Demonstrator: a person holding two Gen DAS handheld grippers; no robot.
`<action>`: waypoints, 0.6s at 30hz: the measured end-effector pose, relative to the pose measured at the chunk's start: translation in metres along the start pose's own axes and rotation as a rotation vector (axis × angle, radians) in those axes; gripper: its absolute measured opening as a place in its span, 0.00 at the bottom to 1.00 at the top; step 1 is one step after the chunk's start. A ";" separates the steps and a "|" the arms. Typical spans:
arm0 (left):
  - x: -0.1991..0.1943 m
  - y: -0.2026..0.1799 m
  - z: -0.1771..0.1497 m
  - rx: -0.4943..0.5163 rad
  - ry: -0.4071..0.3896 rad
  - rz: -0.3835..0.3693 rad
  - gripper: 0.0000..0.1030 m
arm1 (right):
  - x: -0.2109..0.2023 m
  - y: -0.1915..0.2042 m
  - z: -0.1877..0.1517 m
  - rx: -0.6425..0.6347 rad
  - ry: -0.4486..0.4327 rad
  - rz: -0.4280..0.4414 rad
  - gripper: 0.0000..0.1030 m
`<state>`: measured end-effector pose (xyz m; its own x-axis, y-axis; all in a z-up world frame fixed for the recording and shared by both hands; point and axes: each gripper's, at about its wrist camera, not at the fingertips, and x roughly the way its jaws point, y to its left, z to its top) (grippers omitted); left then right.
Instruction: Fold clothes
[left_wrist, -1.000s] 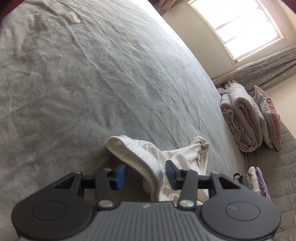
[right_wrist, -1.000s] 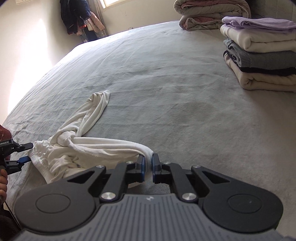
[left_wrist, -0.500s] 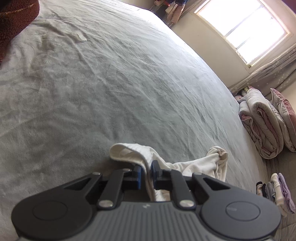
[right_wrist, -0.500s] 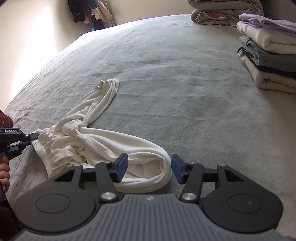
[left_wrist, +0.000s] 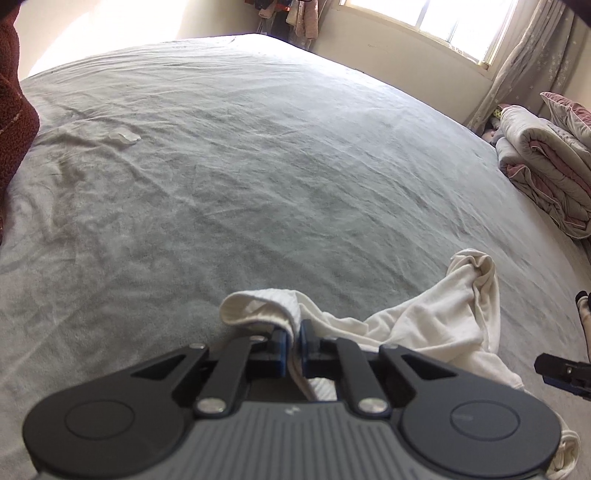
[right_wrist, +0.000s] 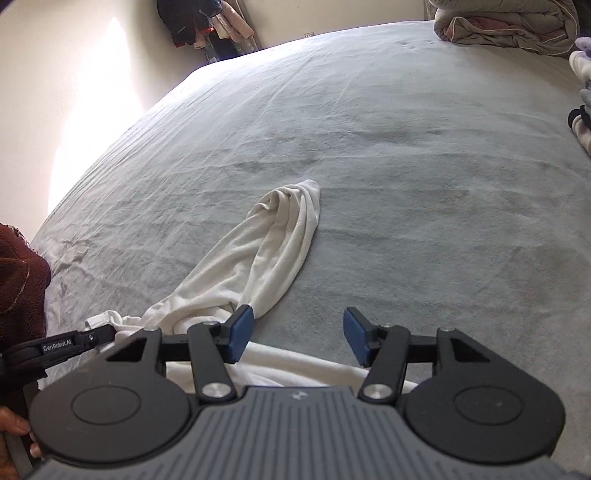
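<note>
The white garment (right_wrist: 266, 258) lies crumpled near the front edge of the grey bed (right_wrist: 406, 147), one long end stretched away from you. Your left gripper (left_wrist: 292, 341) has just clamped its ribbed hem between both pads. Your right gripper (right_wrist: 298, 339) has just opened; its jaws stand apart over bare sheet, the left pad beside the cloth, gripping nothing.

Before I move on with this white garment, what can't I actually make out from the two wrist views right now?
- White garment: near part hidden under the right gripper body, right wrist view.
- Left gripper: its body hides the cloth below the pads, left wrist view.
- Folded stack: cut off by the right edge.
</note>
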<state>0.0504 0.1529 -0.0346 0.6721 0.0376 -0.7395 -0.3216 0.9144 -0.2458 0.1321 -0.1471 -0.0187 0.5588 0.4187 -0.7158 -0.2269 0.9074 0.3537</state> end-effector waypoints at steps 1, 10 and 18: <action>0.000 0.001 0.001 0.003 0.004 -0.007 0.06 | 0.009 0.003 0.005 0.000 -0.001 0.001 0.57; 0.003 0.009 0.005 0.016 0.028 -0.053 0.06 | 0.078 0.021 0.045 -0.024 -0.052 -0.110 0.56; 0.002 0.003 0.007 0.068 0.016 -0.042 0.06 | 0.083 0.022 0.042 -0.101 -0.141 -0.215 0.10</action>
<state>0.0552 0.1589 -0.0327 0.6732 -0.0074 -0.7394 -0.2472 0.9402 -0.2344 0.2065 -0.0939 -0.0448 0.7066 0.2135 -0.6747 -0.1654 0.9768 0.1358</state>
